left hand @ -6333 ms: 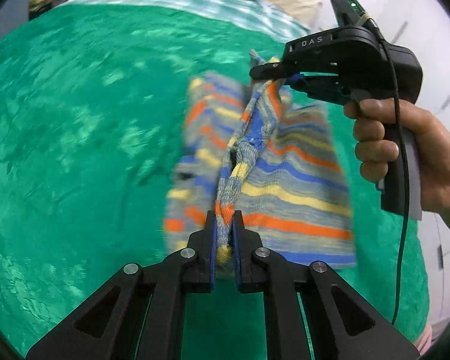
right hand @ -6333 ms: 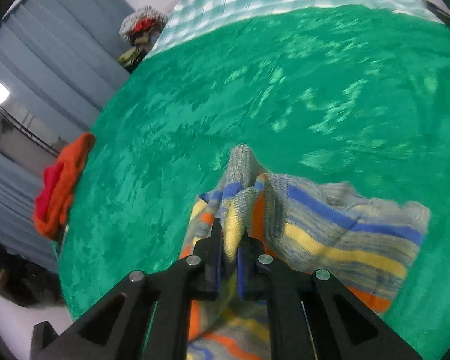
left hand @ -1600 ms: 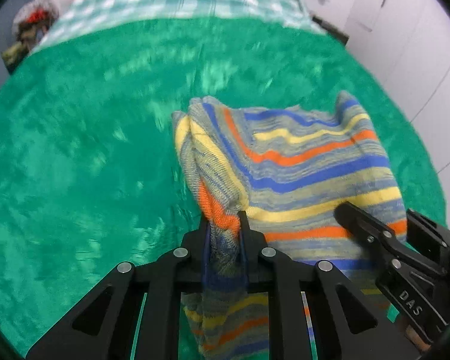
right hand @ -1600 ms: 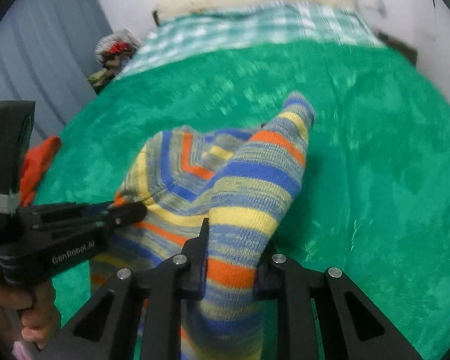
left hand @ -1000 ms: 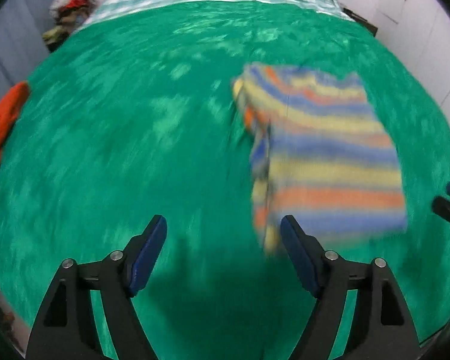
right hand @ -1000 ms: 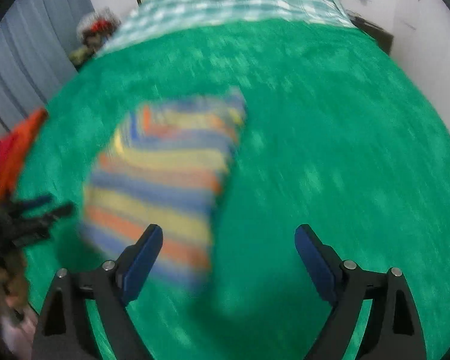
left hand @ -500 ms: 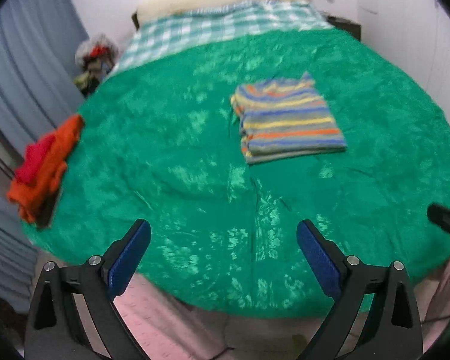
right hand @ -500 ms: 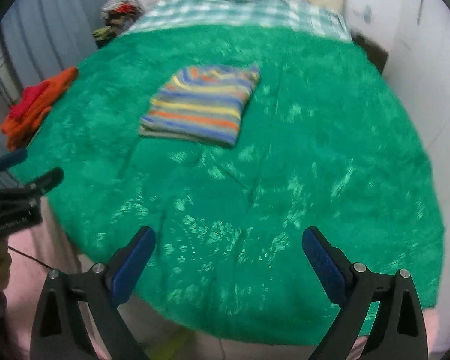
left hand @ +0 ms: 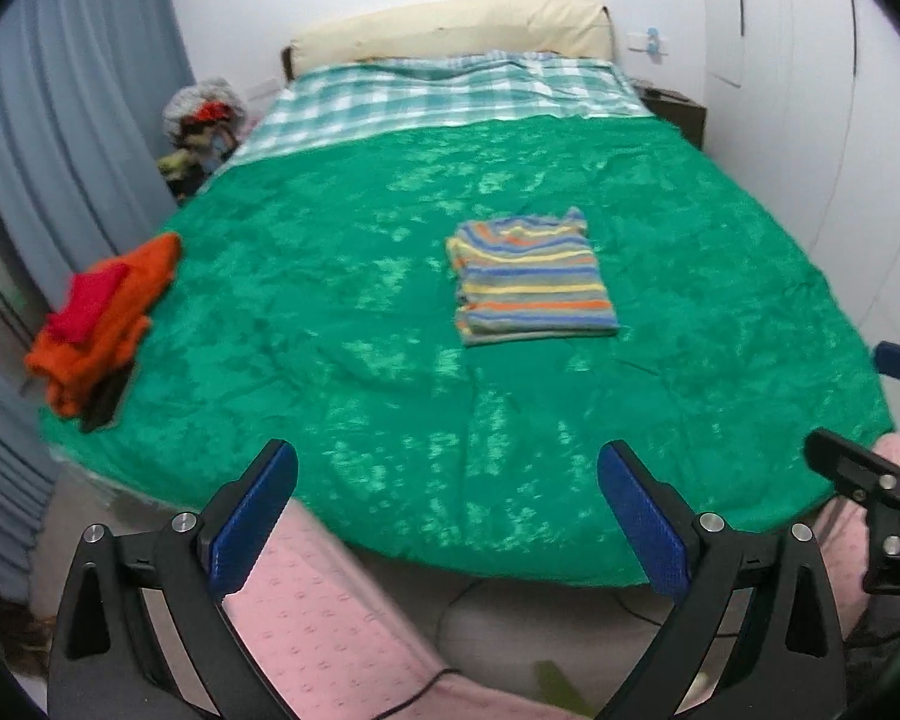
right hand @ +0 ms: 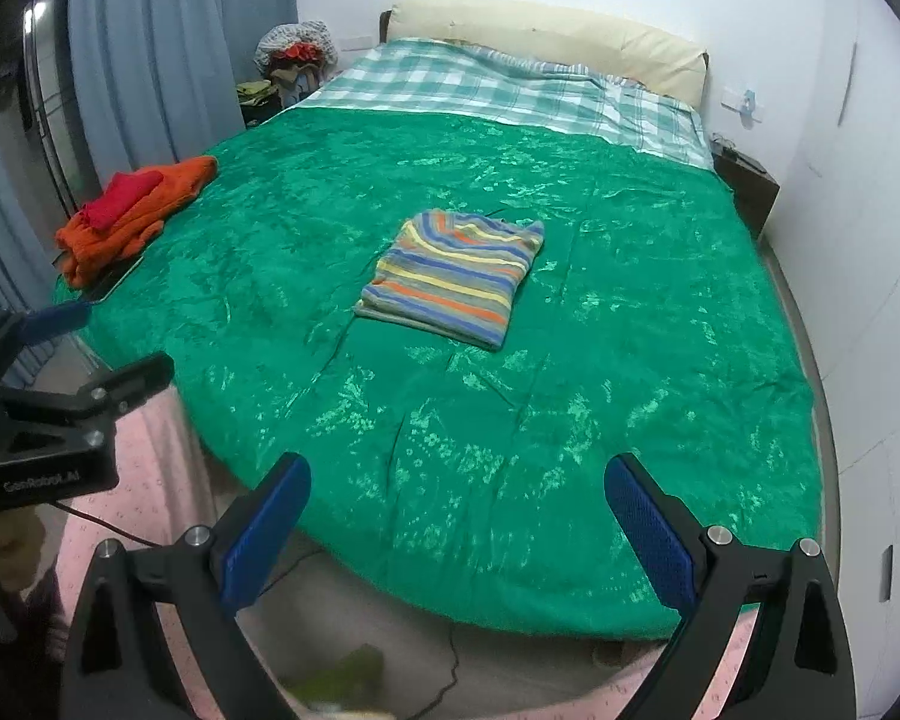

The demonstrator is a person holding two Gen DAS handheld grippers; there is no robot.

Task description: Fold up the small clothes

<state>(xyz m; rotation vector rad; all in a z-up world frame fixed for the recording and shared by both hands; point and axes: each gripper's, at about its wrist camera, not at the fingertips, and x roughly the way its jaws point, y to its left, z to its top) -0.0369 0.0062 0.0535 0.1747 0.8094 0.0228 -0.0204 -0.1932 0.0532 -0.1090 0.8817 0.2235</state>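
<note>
A striped garment [left hand: 531, 282], in blue, yellow, orange and grey, lies folded into a flat rectangle on the green bedspread [left hand: 390, 324]. It also shows in the right wrist view [right hand: 456, 276]. My left gripper [left hand: 447, 516] is open and empty, held off the foot of the bed, far from the garment. My right gripper [right hand: 456, 528] is open and empty too, also back from the bed's foot. Each gripper shows at the edge of the other's view: the right one [left hand: 870, 420] and the left one [right hand: 60, 354].
A pile of orange and red clothes [left hand: 102, 324] lies at the bed's left edge, also in the right wrist view [right hand: 132, 210]. A checked sheet [left hand: 444, 96] and a cream pillow [left hand: 450, 30] are at the head. Grey curtains [left hand: 42, 150] hang left; a nightstand [right hand: 744, 192] stands right.
Both grippers let go of the striped garment, opened wide and drew back from the bed. The garment now lies folded on the bedspread.
</note>
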